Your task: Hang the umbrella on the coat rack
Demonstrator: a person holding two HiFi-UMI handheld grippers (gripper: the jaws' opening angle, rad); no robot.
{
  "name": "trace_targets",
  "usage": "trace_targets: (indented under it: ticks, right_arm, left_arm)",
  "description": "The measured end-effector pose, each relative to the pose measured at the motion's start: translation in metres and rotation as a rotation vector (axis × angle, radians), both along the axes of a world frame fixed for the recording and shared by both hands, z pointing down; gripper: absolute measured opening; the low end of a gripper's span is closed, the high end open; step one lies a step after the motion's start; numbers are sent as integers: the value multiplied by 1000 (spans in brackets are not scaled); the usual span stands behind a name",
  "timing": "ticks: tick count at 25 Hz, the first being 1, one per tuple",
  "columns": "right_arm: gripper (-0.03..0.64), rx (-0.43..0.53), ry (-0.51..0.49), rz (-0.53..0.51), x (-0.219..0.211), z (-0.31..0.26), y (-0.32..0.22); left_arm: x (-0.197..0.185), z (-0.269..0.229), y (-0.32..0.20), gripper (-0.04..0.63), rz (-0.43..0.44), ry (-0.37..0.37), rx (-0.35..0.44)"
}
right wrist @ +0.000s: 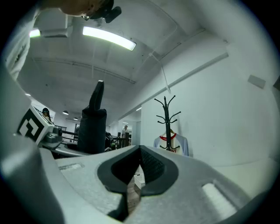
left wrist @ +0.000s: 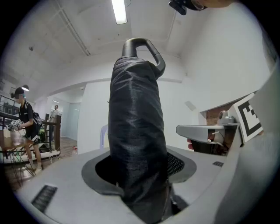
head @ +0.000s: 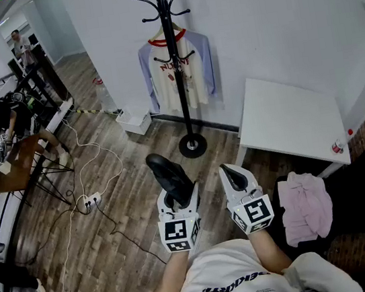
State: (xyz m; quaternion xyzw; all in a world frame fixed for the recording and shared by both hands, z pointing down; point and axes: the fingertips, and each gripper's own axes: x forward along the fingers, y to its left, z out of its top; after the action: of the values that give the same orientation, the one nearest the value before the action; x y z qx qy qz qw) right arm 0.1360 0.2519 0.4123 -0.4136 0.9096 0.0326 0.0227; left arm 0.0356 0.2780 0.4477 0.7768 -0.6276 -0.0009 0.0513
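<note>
Far left, a power strip [head: 90,202] is lying on the wood floor with cables trailing from it. The left gripper [head: 176,197] is clamping the folded black umbrella [head: 166,171]. Its jaws are sitting fairly wide, pressing on the fabric sleeve from both sides. The left gripper view is showing the umbrella [left wrist: 135,131] standing upright between the pads, loop handle on top.

The coat rack [head: 172,62] is standing against the white wall beyond both grippers. A shirt [head: 188,73] with blue sleeves is hanging on it. The umbrella is sitting well apart from the rack, not on any hook.

The right gripper [head: 234,176] is pointing toward the rack just beside the left one, its jaws closed together and gripping nothing.

Further right, a white table [head: 290,119] is standing against the wall, and a pink cloth [head: 305,205] is lying on a dark seat.
</note>
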Motion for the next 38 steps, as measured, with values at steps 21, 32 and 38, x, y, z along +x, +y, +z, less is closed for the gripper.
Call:
trace_targets:
  ticks: [21,32,38]
  right_arm:
    - [-1,-25,-22,-68,78,7,-11]
    - [-1,-51,-42,-86,86,19,-40]
    - [0,-48,-36,-86,63,28,-77]
  left_arm:
    - [89,12,-8,258,-41,10,-31]
    - [105,32,-33,258,-37,4,-67]
    - [87,43,-70,258,-28,14,-66]
